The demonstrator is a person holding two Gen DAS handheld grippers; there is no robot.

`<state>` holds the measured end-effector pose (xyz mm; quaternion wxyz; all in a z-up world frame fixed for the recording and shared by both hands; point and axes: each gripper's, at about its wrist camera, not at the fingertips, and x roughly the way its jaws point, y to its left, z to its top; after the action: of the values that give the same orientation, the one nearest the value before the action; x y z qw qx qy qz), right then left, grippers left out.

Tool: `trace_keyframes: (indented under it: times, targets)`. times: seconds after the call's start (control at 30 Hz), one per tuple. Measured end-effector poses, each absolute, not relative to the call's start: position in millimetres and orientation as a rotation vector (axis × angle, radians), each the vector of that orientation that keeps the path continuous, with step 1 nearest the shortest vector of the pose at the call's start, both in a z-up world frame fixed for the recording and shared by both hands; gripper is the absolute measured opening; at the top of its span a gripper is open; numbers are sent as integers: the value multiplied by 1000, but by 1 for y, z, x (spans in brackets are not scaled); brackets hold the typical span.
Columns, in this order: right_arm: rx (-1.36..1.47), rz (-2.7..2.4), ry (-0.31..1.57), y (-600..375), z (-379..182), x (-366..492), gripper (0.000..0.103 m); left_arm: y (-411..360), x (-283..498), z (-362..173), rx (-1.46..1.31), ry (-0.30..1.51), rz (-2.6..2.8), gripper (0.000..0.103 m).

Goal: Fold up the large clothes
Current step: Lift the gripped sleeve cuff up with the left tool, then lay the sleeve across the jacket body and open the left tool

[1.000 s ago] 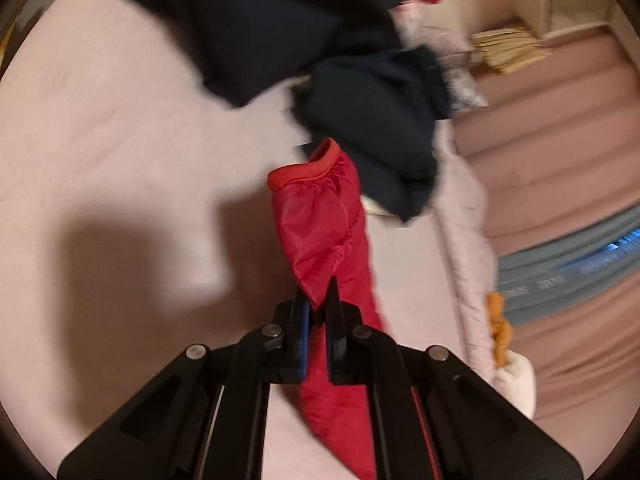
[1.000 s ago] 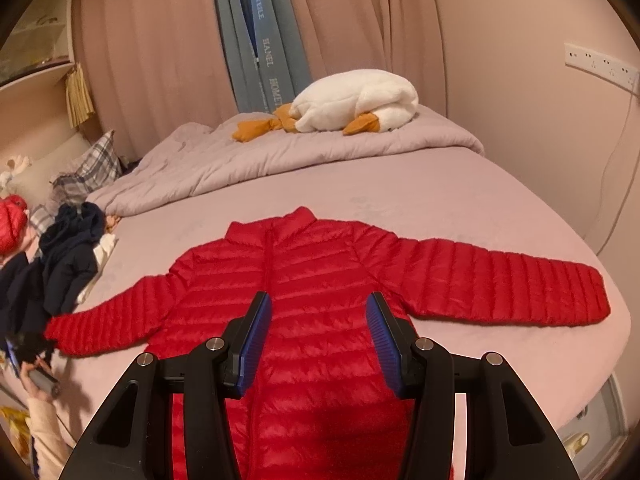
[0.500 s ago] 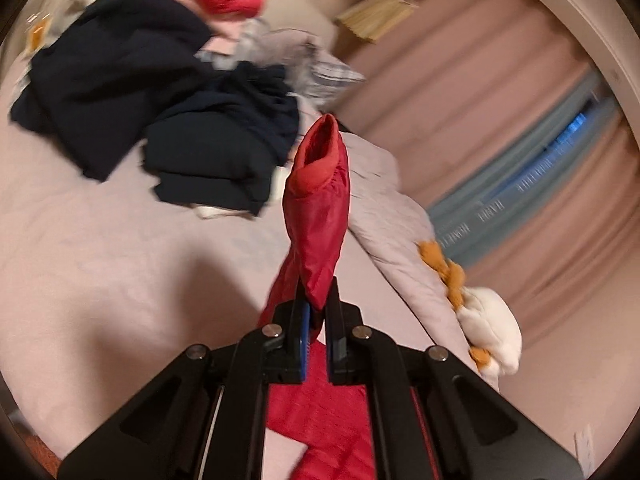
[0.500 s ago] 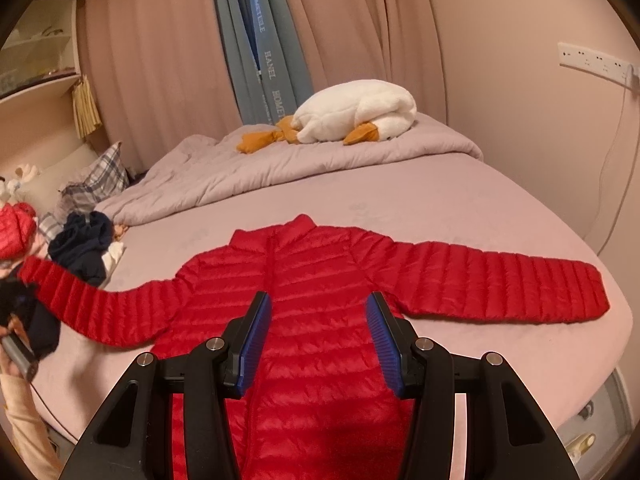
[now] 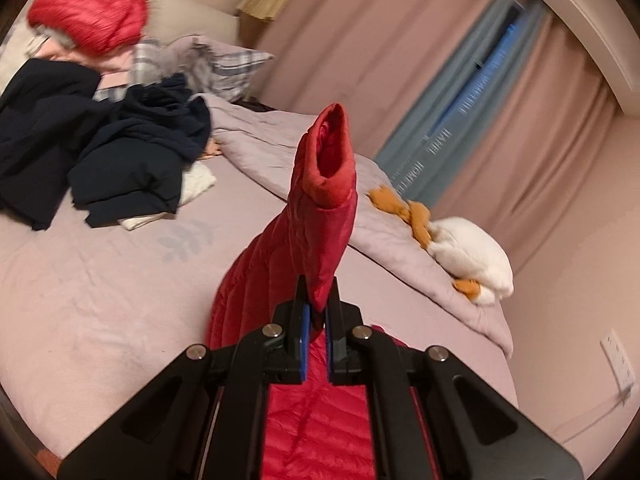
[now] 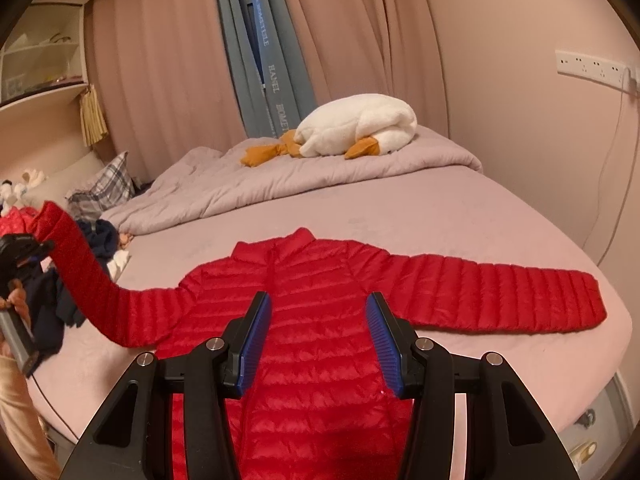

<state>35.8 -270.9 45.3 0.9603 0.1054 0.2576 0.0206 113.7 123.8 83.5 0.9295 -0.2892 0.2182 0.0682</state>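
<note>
A red quilted puffer jacket lies face up on the bed, collar toward the far side, its right sleeve stretched flat. My left gripper is shut on the left sleeve near the cuff and holds it raised off the bed; it also shows in the right wrist view with the sleeve arching up from the shoulder. My right gripper is open and empty, hovering above the jacket's lower body.
A pile of dark navy clothes and another red garment lie at the bed's left end. A crumpled grey duvet with a white goose plush lies along the far side. Curtains and walls surround the bed.
My left gripper has lifted the left sleeve off the bed and swung it up and toward the jacket body. The right gripper has stayed open over the jacket.
</note>
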Motion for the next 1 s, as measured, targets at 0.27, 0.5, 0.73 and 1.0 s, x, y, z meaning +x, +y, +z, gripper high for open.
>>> trace_keyframes:
  times: [0.27, 0.5, 0.73, 1.0]
  targets:
    - [226, 48, 519, -278, 42, 37, 51, 65, 124, 82, -550, 498, 37, 5]
    - [247, 44, 528, -285, 37, 34, 51, 23, 136, 77, -475, 548, -39, 5]
    - [260, 25, 533, -293, 34, 32, 51, -10, 140, 66, -395, 591, -81, 5]
    - [272, 10, 541, -299, 31, 27, 51, -38, 144, 46, -343, 658, -135, 5]
